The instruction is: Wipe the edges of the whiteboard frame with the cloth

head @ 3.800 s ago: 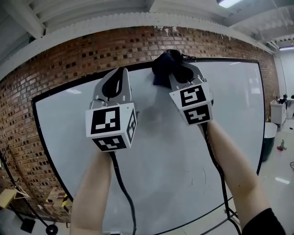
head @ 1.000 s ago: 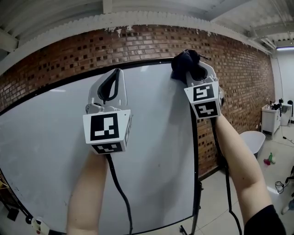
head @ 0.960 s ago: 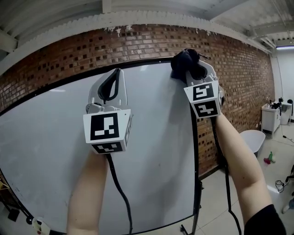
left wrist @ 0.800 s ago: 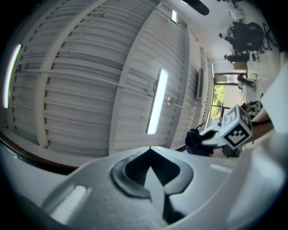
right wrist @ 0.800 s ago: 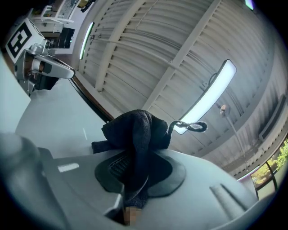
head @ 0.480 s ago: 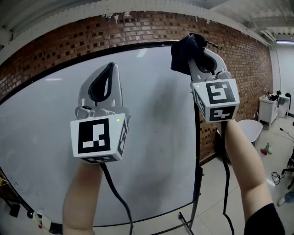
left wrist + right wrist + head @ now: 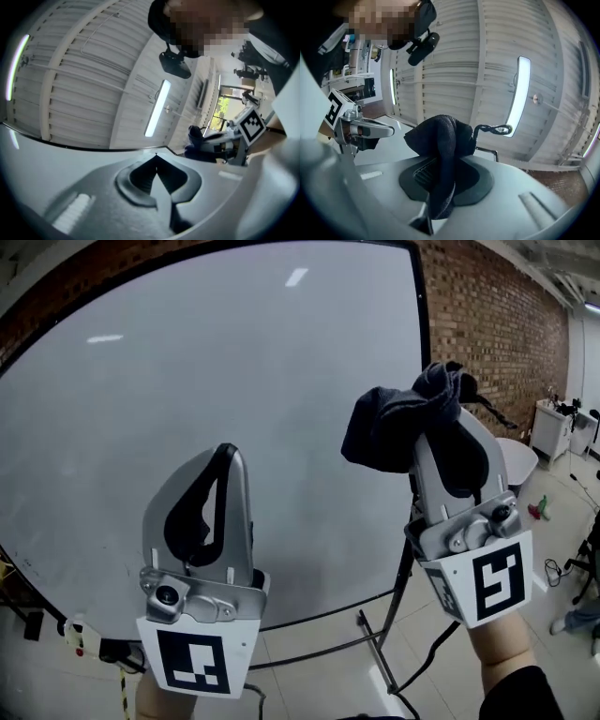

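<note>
Whiteboard (image 7: 234, 381) w/ black frame (image 7: 424, 324), brick wall (image 7: 487, 324) behind; right gripper (image 7: 448, 448) pinching cloth (image 7: 394, 427); left gripper (image 7: 225, 456) pressed together

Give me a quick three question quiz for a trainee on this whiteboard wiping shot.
1. True or false: the left tool holds the dark cloth.
2. What stands behind the whiteboard? A: brick wall. B: glass. C: curtain.
3. Fill in: the left tool's jaws are ___.
Key: 1 false. 2 A. 3 shut, with nothing between them.
</note>
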Demonstrator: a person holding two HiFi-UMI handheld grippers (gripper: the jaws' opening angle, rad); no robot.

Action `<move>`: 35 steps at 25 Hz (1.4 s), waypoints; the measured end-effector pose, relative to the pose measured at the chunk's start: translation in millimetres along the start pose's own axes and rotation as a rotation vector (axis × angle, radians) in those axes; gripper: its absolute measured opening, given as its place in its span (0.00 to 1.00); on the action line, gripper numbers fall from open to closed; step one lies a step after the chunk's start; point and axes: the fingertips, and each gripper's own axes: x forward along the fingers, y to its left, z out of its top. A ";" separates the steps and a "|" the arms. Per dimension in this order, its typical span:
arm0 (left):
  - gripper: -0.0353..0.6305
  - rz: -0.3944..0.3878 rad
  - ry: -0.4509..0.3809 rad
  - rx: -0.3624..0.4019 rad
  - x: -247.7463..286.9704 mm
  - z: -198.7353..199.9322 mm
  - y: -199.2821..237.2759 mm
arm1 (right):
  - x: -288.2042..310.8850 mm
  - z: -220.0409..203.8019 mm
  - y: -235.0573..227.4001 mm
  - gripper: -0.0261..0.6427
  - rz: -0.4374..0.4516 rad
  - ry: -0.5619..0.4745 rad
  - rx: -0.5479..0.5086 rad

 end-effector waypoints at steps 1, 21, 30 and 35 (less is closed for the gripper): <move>0.06 0.004 0.036 -0.006 -14.4 -11.9 -3.6 | -7.9 -7.9 17.3 0.13 0.016 0.021 0.005; 0.06 0.271 0.631 -0.236 -251.5 -230.6 -106.4 | -223.4 -209.3 251.2 0.13 0.306 0.613 0.450; 0.06 0.154 0.802 -0.319 -315.0 -251.3 -177.0 | -277.8 -230.1 301.3 0.13 0.383 0.765 0.539; 0.06 0.124 0.829 -0.328 -318.3 -254.6 -189.0 | -293.9 -241.2 306.6 0.12 0.375 0.831 0.554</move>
